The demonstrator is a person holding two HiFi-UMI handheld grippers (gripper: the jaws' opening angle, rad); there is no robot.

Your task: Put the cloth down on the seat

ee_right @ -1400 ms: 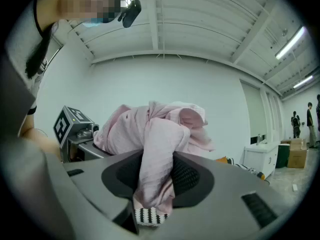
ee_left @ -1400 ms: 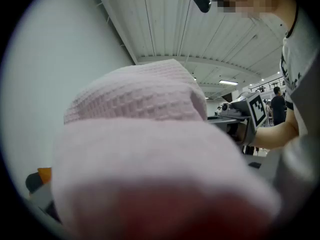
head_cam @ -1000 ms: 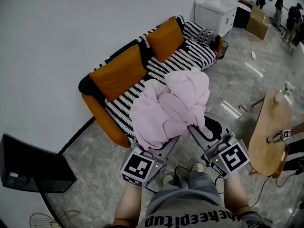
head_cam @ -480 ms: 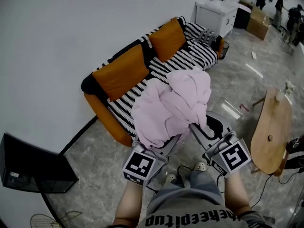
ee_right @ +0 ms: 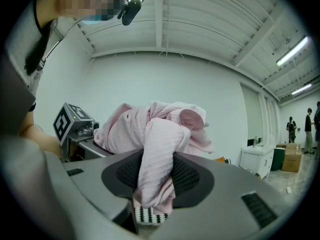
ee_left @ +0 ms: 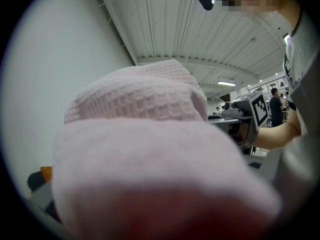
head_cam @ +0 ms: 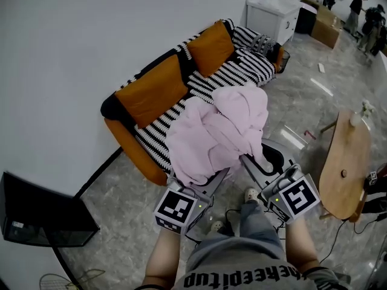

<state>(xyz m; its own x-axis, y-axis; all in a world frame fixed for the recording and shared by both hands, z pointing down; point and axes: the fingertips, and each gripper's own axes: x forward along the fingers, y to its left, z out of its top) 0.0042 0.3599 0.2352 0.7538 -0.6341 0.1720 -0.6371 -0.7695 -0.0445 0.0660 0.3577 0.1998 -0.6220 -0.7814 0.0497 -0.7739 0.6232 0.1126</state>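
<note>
I am holding the pale pink waffle-weave cloth (head_cam: 214, 132) up in the air on the near side of the orange sofa (head_cam: 130, 144). It is not lying on the black-and-white striped seat (head_cam: 242, 71), though in the head view the bundle is overlapping the seat's front edge.

The right gripper (head_cam: 253, 167) is pinching the cloth. In its own view a twisted fold (ee_right: 157, 149) is running down between the 2 dark ribbed pads (ee_right: 187, 176), and the jaws are closing tightly on it.

The left gripper (head_cam: 202, 189) is reaching in under the bundle from the near side of the sofa. Its own view is filling almost entirely with blurred pink fabric (ee_left: 150, 149) that is covering the jaws, so I cannot tell how far apart they are standing or whether they are gripping.

Compared with 0.5 s ago, the bundle is sitting at almost the same spot against the sofa, and both grippers are keeping their pose. What is changing is below them: the grey trouser leg (head_cam: 254, 222) is swinging forward toward the sofa, and the light shoe (head_cam: 250, 194) is now showing closer to the right gripper.
</note>
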